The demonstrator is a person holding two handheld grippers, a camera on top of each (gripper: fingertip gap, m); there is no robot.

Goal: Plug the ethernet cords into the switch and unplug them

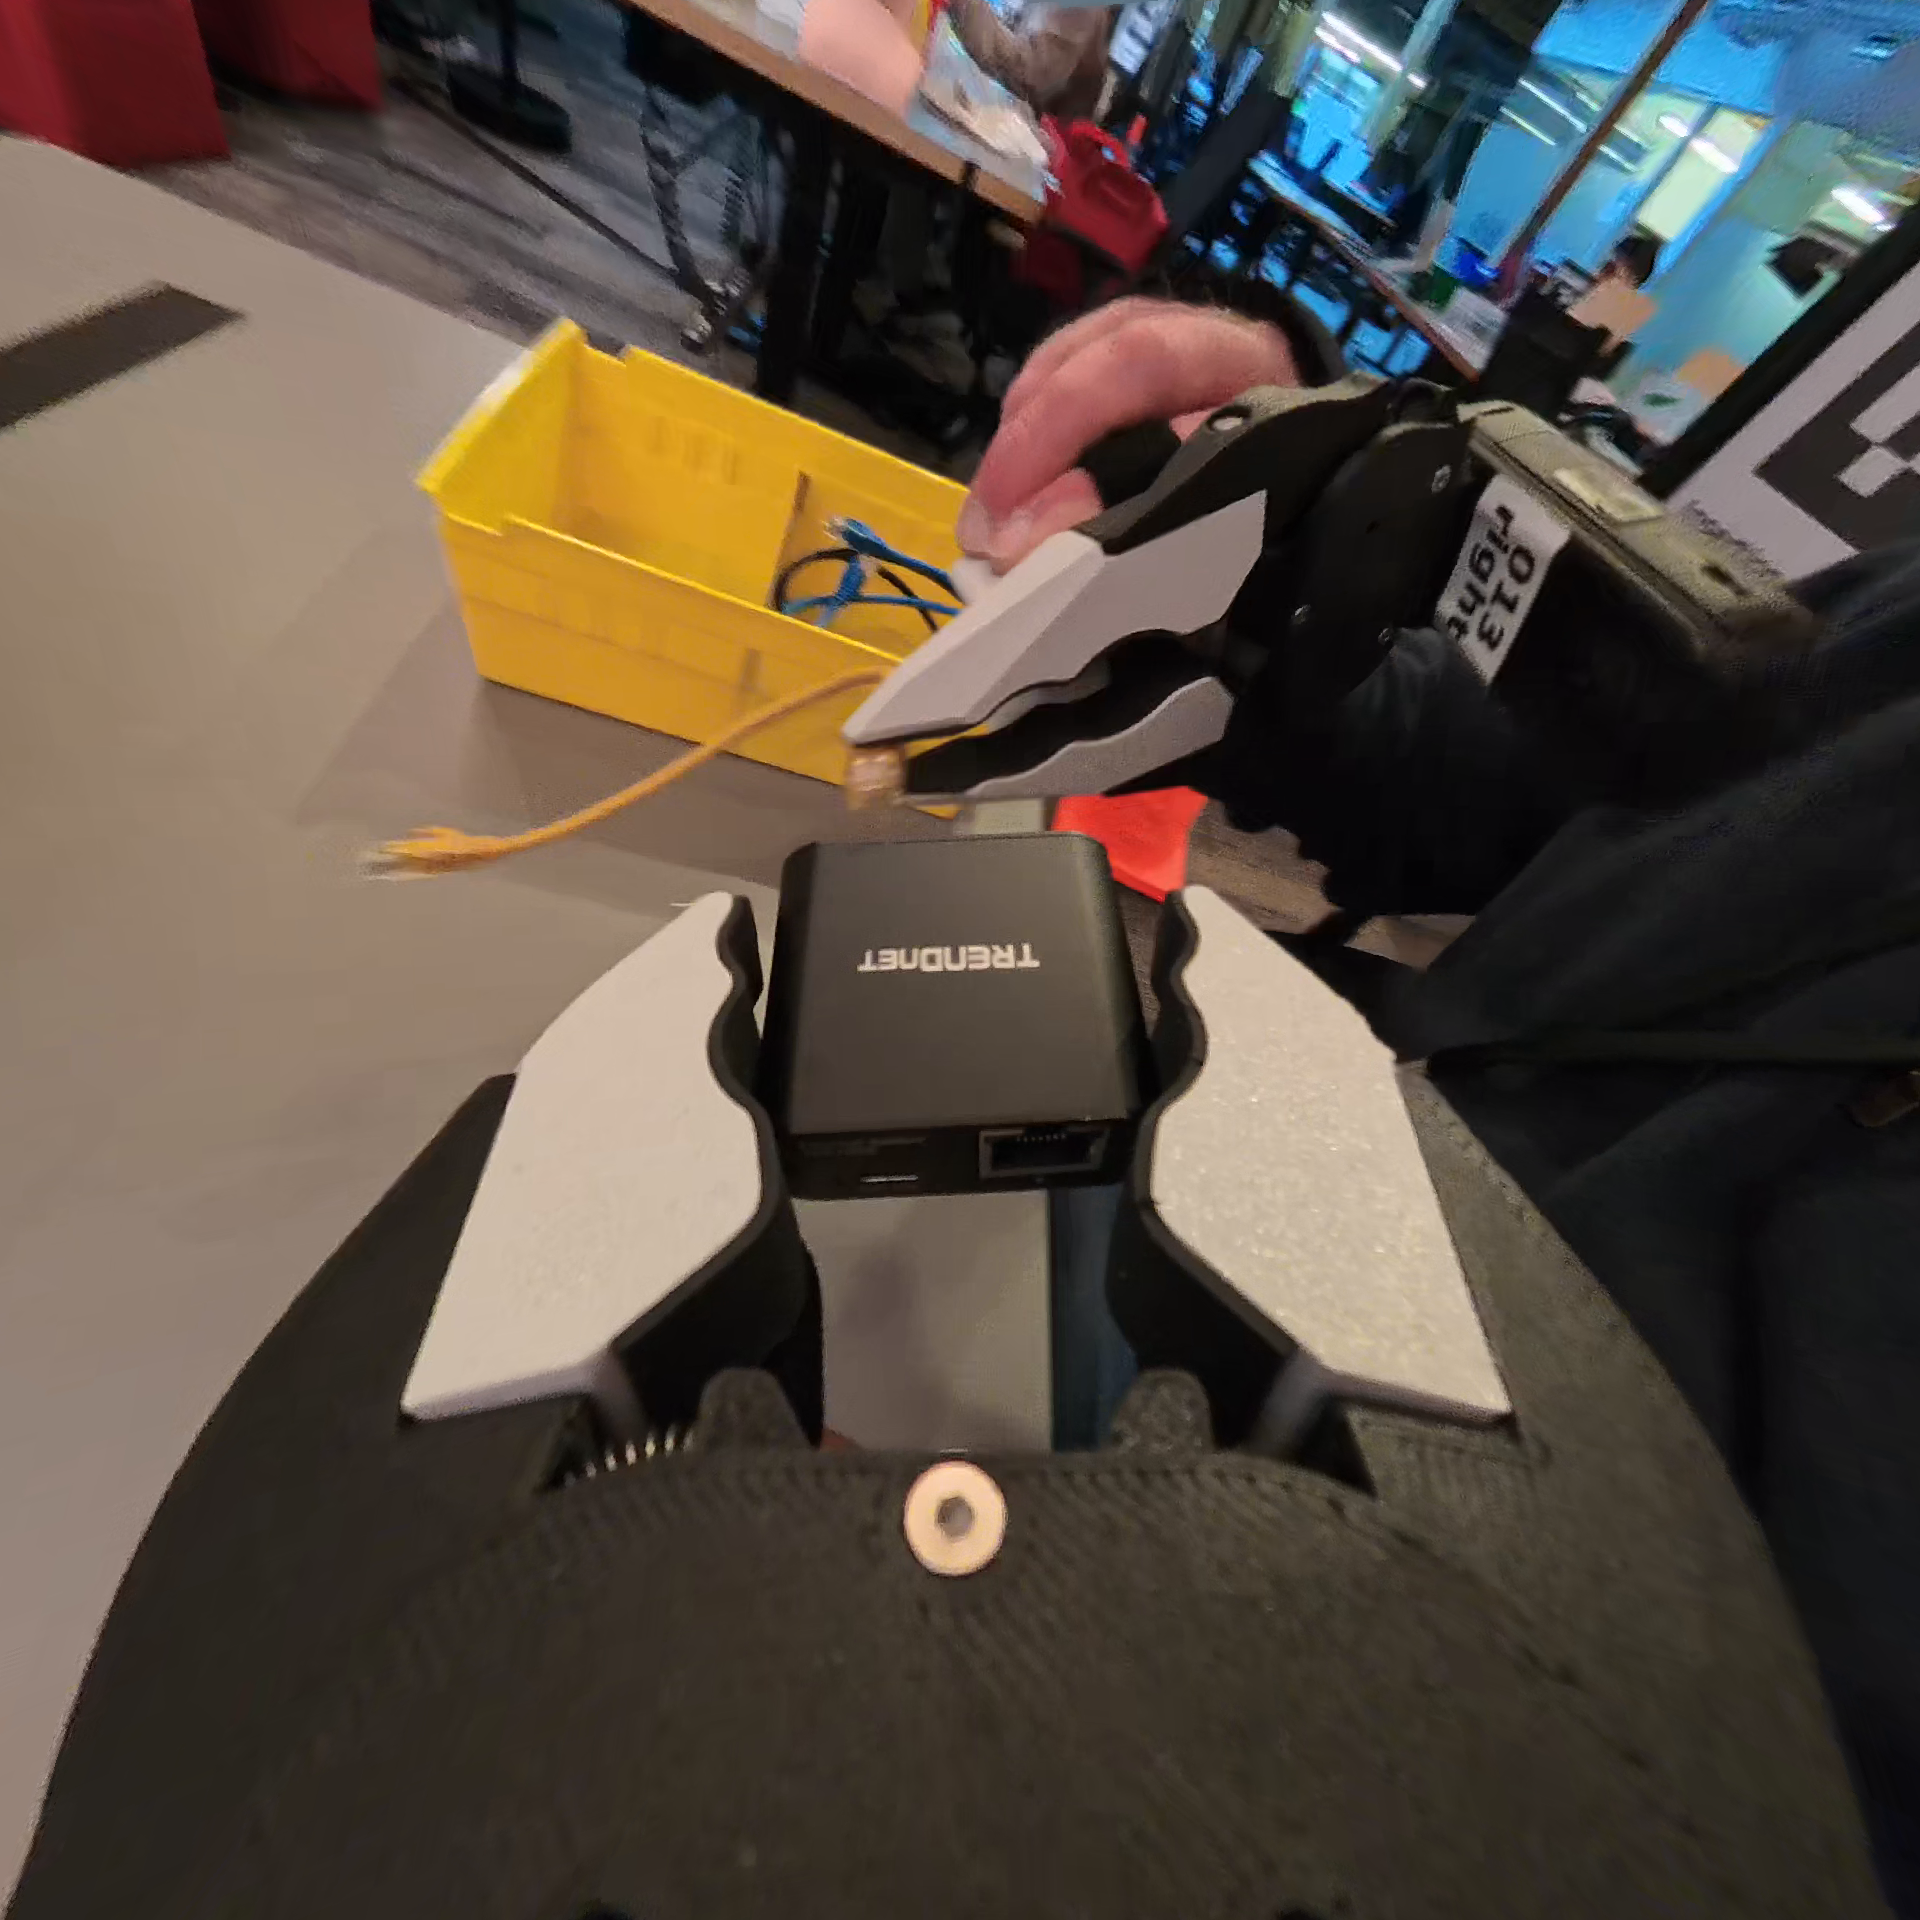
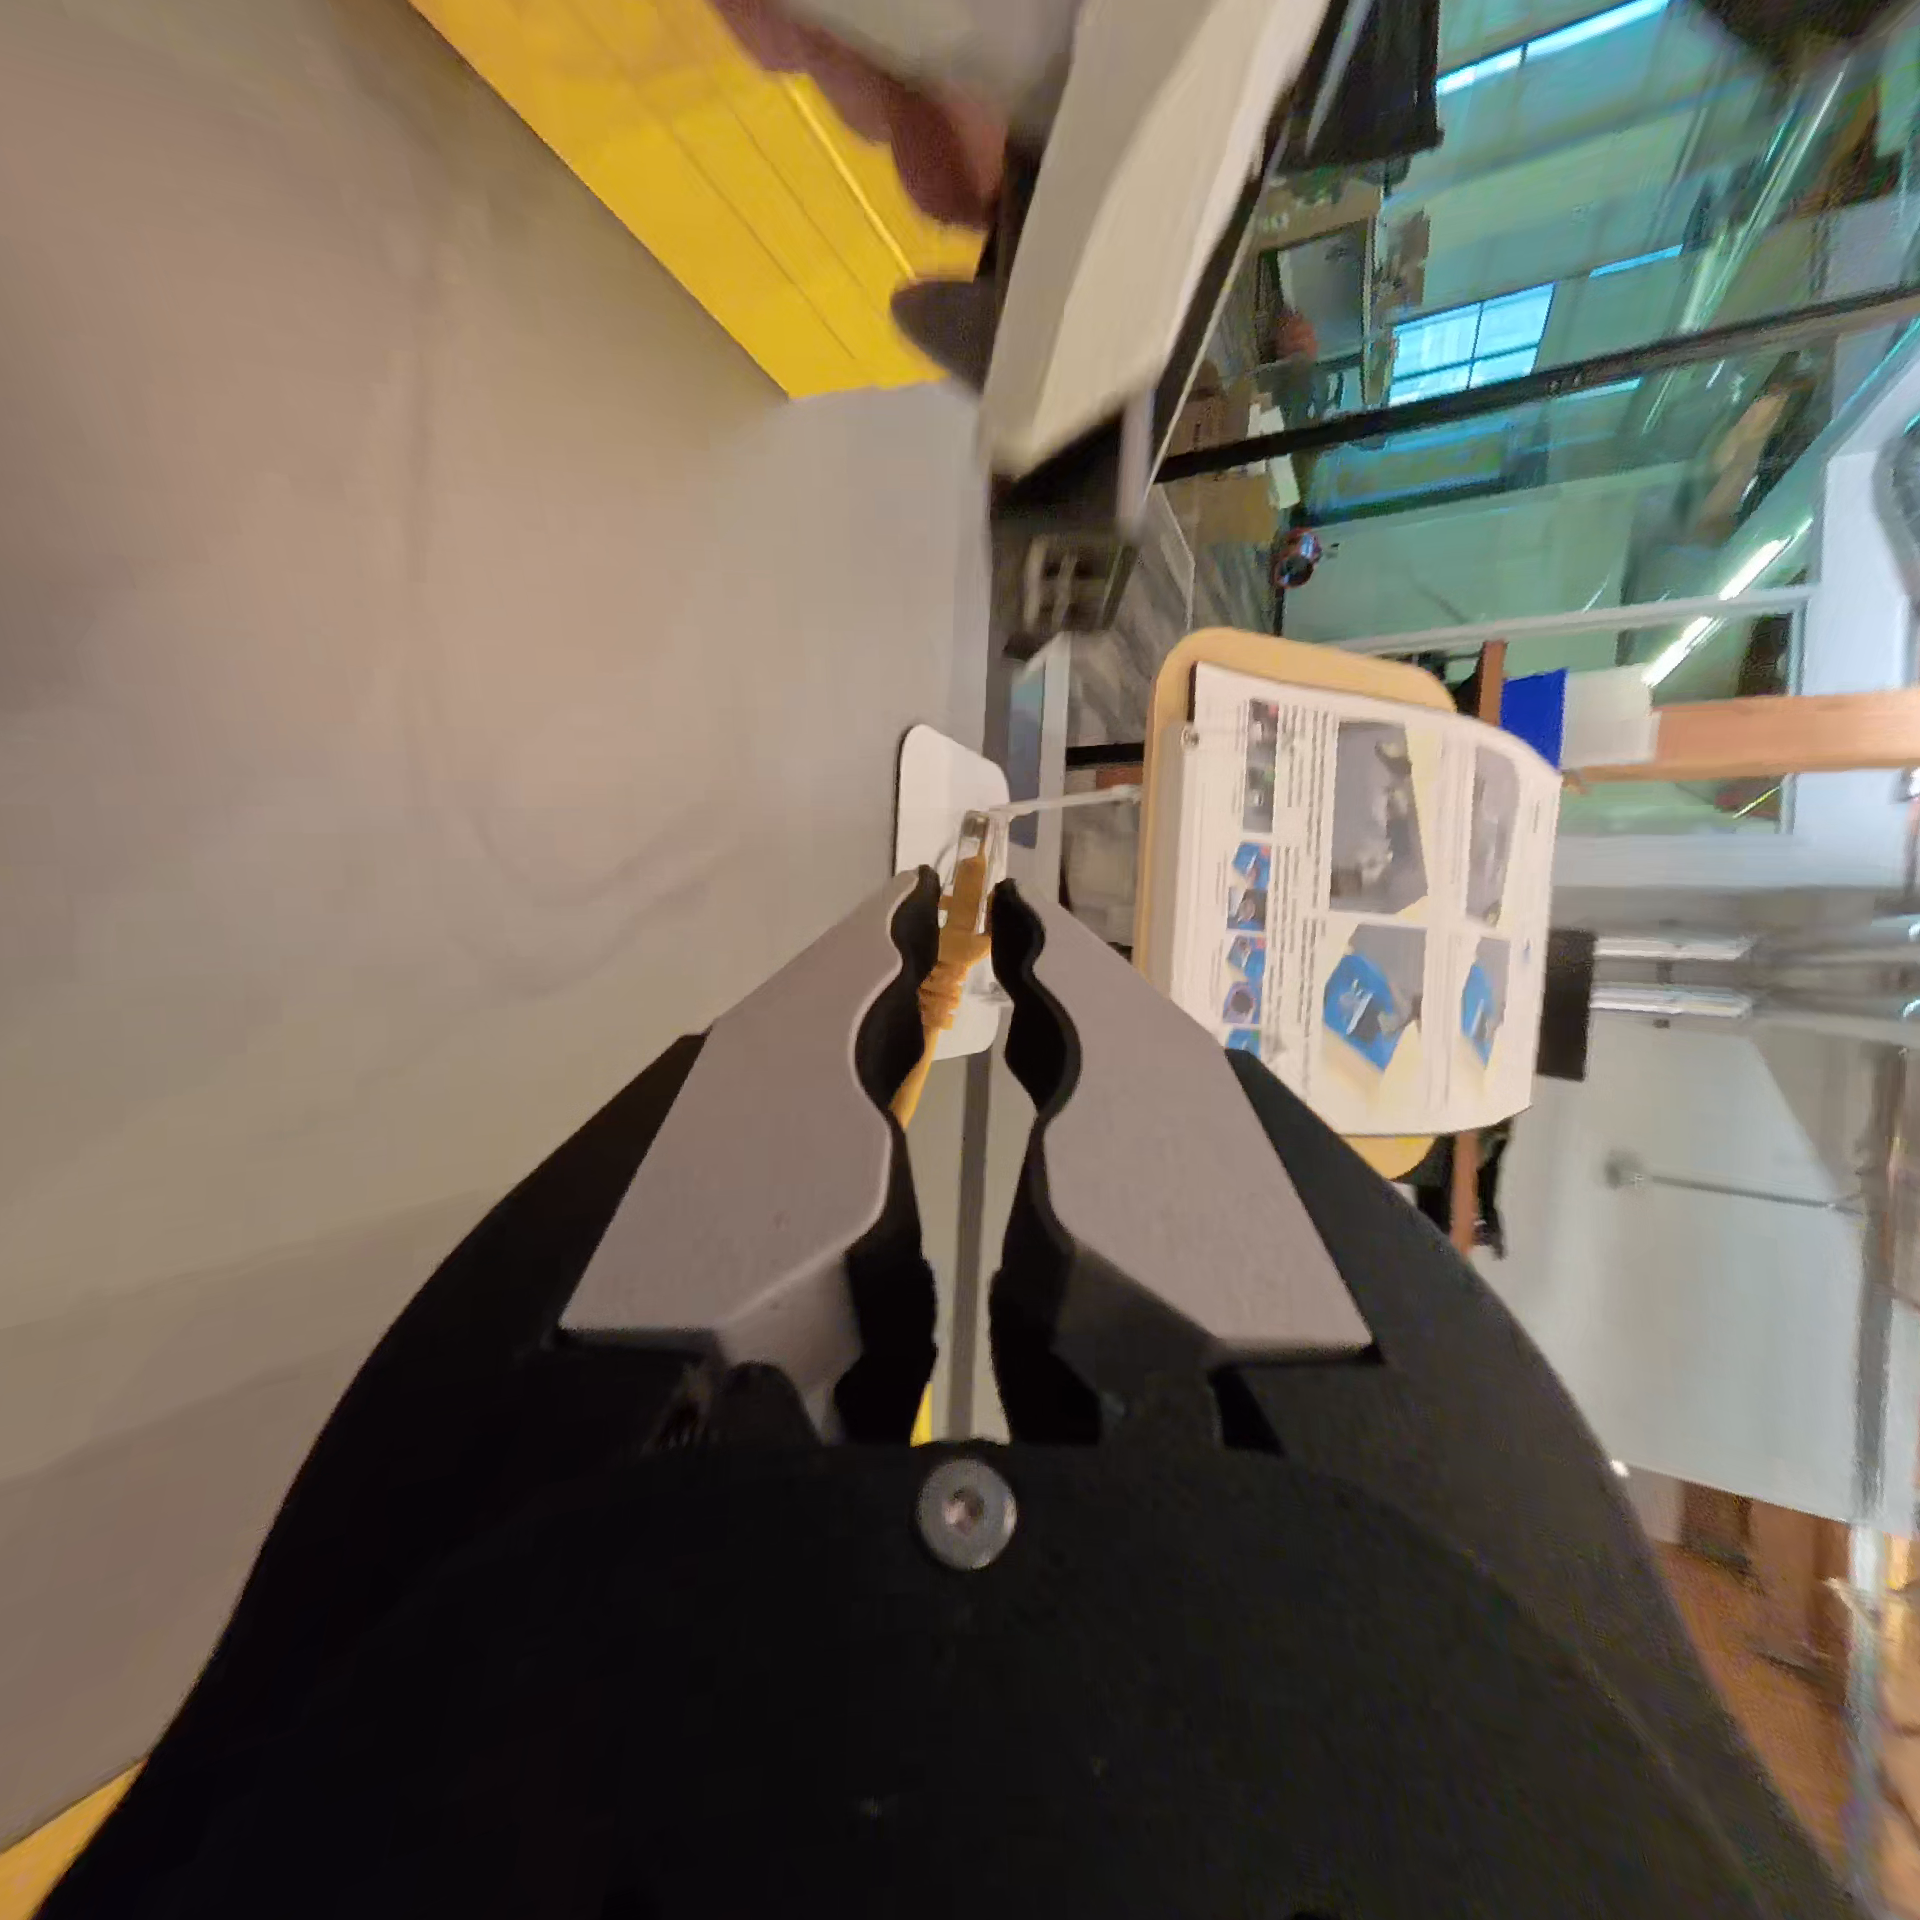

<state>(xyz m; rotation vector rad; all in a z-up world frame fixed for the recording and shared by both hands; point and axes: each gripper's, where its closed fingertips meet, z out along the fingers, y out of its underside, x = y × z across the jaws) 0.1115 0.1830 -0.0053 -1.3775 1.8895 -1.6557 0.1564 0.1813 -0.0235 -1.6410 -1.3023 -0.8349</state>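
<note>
My left gripper [image 1: 951, 914] is shut on a small black switch [image 1: 951, 1008] and holds it just above the grey table, one port facing the camera. My right gripper [image 1: 883, 764] is shut on the plug end of a yellow ethernet cord [image 1: 665, 774]. It hovers just beyond the switch's far end. The cord's other plug [image 1: 421, 847] lies on the table to the left. In the right wrist view the yellow plug [image 2: 966, 899] sticks out between the closed fingertips of that gripper [image 2: 961, 894].
A yellow bin [image 1: 644, 561] stands on the grey table [image 1: 208, 727] behind the switch, with blue cords [image 1: 842, 582] inside. A red object [image 1: 1143, 836] lies by the switch. A black strip [image 1: 94, 343] crosses the table's left. A person's hand [image 1: 1101, 416] holds the right gripper. The tips of one gripper are about 5 cm away from the tips of the other.
</note>
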